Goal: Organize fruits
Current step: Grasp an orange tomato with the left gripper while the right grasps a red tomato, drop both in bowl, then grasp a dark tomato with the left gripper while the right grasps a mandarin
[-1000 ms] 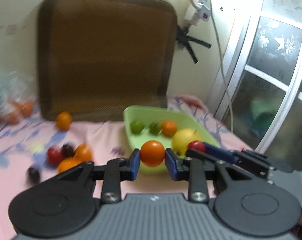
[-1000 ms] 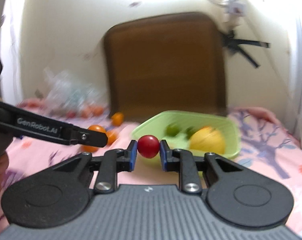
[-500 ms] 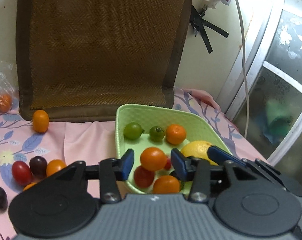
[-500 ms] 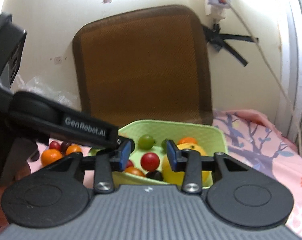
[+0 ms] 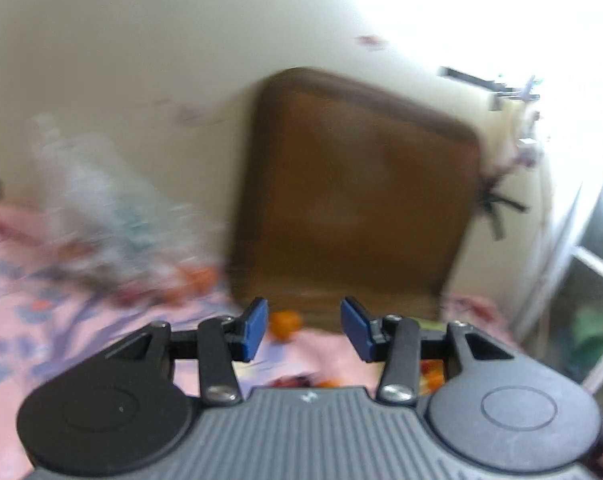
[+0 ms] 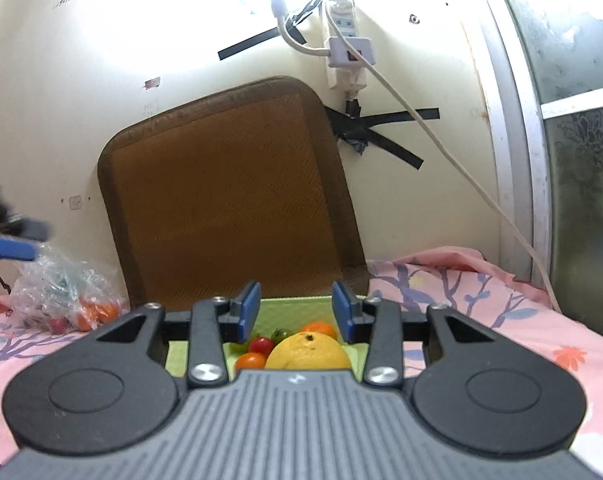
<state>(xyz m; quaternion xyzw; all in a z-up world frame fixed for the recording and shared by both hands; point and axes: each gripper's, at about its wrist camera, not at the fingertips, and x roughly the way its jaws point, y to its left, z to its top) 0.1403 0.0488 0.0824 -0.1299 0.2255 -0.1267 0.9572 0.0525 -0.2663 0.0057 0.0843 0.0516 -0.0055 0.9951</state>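
Note:
My right gripper (image 6: 295, 312) is open and empty, held above the green basket (image 6: 289, 305). In the basket lie a big yellow fruit (image 6: 307, 354), a red tomato (image 6: 261, 345), an orange tomato (image 6: 250, 360), a small orange (image 6: 319, 328) and a green tomato (image 6: 279, 334). My left gripper (image 5: 304, 327) is open and empty in a blurred view, raised over the pink sheet; its blue tip shows at the left edge of the right wrist view (image 6: 7, 249). A loose orange (image 5: 285, 322) lies beyond its jaws. A corner of the basket (image 5: 431, 325) shows behind its right finger.
A brown cushion (image 6: 229, 204) leans on the wall behind the basket. A clear bag of fruit (image 6: 65, 296) lies at the left on the pink floral sheet (image 6: 481, 300). A power strip and cable (image 6: 343, 40) hang on the wall; a window frame (image 6: 517, 160) is at the right.
Both grippers opened fully after dropping the orange and the red tomato into the basket. The left gripper swung up and to the left, fast; the right one lifted.

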